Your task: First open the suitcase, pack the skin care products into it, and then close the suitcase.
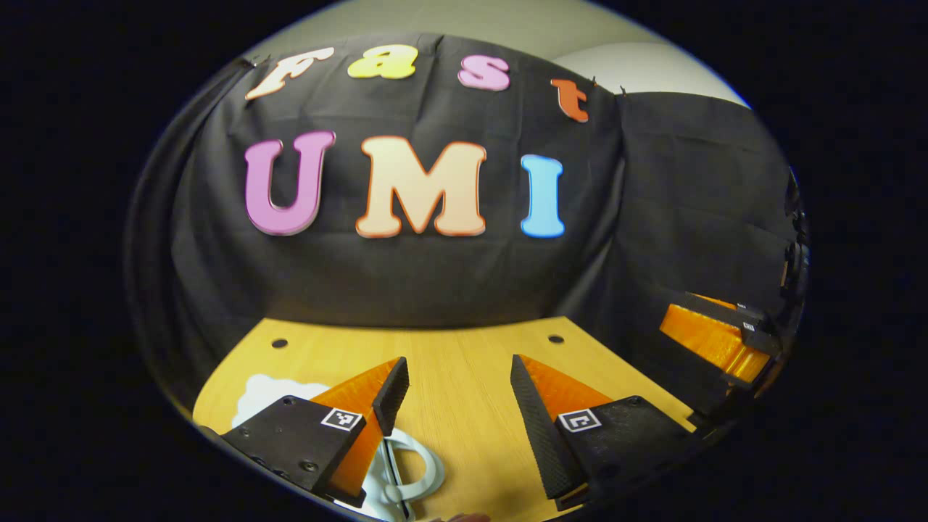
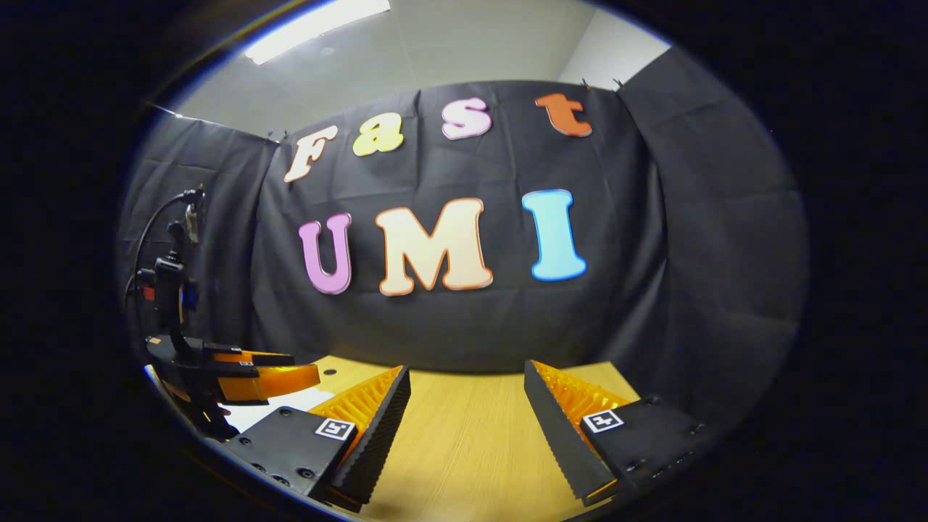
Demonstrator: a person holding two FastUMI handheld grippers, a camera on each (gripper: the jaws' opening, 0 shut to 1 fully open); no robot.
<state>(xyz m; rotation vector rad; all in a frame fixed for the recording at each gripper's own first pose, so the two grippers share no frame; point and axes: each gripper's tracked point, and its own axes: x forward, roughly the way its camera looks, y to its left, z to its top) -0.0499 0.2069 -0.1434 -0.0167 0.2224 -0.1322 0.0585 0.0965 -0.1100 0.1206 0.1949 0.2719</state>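
My left gripper [image 1: 457,362] is open above the wooden table [image 1: 464,377], nothing between its fingers. Under its left finger lies a white object with a scalloped edge [image 1: 264,391] and a pale loop-shaped handle [image 1: 424,471]; I cannot tell whether it is the suitcase. My right gripper [image 2: 467,368] also stands open and empty over the table [image 2: 464,435]. In the left gripper view the right gripper [image 1: 714,341] hangs at the far right, beyond the table edge. In the right gripper view the left gripper [image 2: 246,377] sits at the far left above a white patch [image 2: 272,406].
The black cloth wall [image 1: 435,275] closes off the back and both sides of the table. Two small dark holes [image 1: 279,343] [image 1: 556,338] mark the tabletop near its far edge. A cable and mount [image 2: 170,268] rise above the left gripper.
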